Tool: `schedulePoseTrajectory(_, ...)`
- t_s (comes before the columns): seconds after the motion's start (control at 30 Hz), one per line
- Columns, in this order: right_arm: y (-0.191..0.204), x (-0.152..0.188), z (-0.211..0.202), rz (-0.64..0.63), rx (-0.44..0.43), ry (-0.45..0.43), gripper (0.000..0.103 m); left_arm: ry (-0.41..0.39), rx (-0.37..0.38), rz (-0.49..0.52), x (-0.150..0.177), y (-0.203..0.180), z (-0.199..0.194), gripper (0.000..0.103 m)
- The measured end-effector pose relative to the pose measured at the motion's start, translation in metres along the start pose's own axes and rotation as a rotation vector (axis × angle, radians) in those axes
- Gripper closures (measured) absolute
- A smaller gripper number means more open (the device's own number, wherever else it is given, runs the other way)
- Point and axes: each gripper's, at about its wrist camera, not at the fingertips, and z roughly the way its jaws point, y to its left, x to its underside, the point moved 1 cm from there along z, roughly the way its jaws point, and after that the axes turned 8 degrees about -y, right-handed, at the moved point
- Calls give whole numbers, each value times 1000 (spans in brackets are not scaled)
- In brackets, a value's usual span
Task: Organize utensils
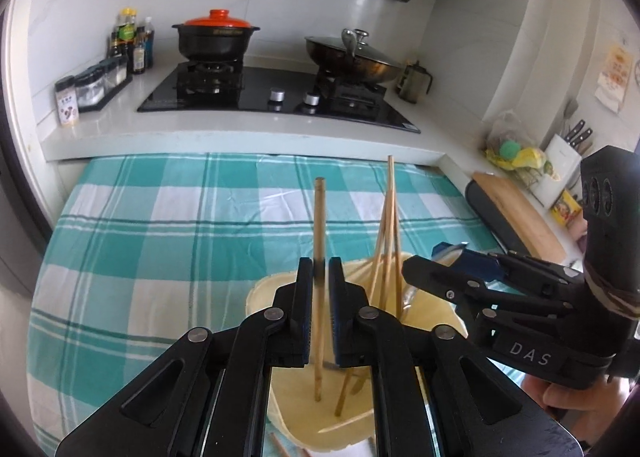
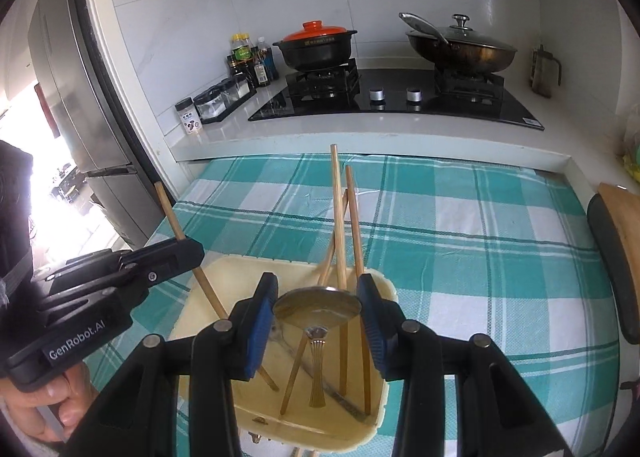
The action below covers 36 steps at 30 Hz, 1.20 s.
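A cream plastic bin (image 2: 384, 289) sits on the teal checked cloth and holds several wooden chopsticks (image 2: 340, 225) leaning upright. My left gripper (image 1: 320, 277) is shut on one chopstick (image 1: 319, 217), held upright with its tip down in the bin (image 1: 264, 285); it also shows in the right wrist view (image 2: 192, 249). My right gripper (image 2: 318, 309) is open over the bin, with a metal spoon (image 2: 318, 307) standing between the blue pads, bowl up, handle down inside. It shows at the right of the left wrist view (image 1: 440, 257).
Behind the cloth (image 1: 160, 237) is a white counter with a gas hob (image 1: 280, 93), an orange-lidded black pot (image 1: 216, 37), a lidded wok (image 1: 352, 57) and bottles and spice jars (image 1: 100, 77). A cutting board (image 1: 516, 209) and knife block (image 1: 564, 161) stand right. A fridge (image 2: 80, 117) is left.
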Motion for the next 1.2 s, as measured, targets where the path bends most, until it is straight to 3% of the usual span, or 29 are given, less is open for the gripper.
schedulePoseTrajectory(0.03, 0, -1, 0, 5, -1, -7, 55, 3, -2, -14, 0, 1, 0, 62)
schedulePoseTrajectory(0.1, -2, -3, -4, 17, -1, -19, 51, -8, -5, -27, 5, 4, -9, 43)
schedulePoseTrajectory(0.17, -4, 2, -18, 20, -7, -32, 51, 6, -14, 0, 17, 7, -25, 39)
schedulePoseTrajectory(0.23, -6, 13, -36, 6, 4, -34, 48, 33, -40, 33, 38, 15, -44, 27)
schedulePoseTrajectory(0.33, -13, 50, -70, -27, 32, -31, 41, 79, -82, 49, 81, 33, -73, 17)
schedulePoseTrajectory(0.43, -22, 110, -95, -64, 104, 7, 37, 138, -164, 20, 132, 56, -89, 16)
schedulePoseTrajectory(0.53, -34, 178, -101, -99, 171, 105, 37, 190, -230, -56, 179, 73, -96, 16)
schedulePoseTrajectory(0.67, -50, 239, -107, -158, 284, 166, 37, 202, -308, -93, 213, 77, -94, 16)
schedulePoseTrajectory(0.87, -65, 261, -124, -178, 315, 125, 37, 158, -383, -65, 227, 70, -86, 16)
schedulePoseTrajectory(1.07, -85, 265, -126, -84, 231, 115, 35, 166, -416, -26, 230, 66, -78, 7)
schedulePoseTrajectory(1.2, -83, 267, -124, -87, 243, 116, 31, 170, -424, -27, 231, 66, -77, 4)
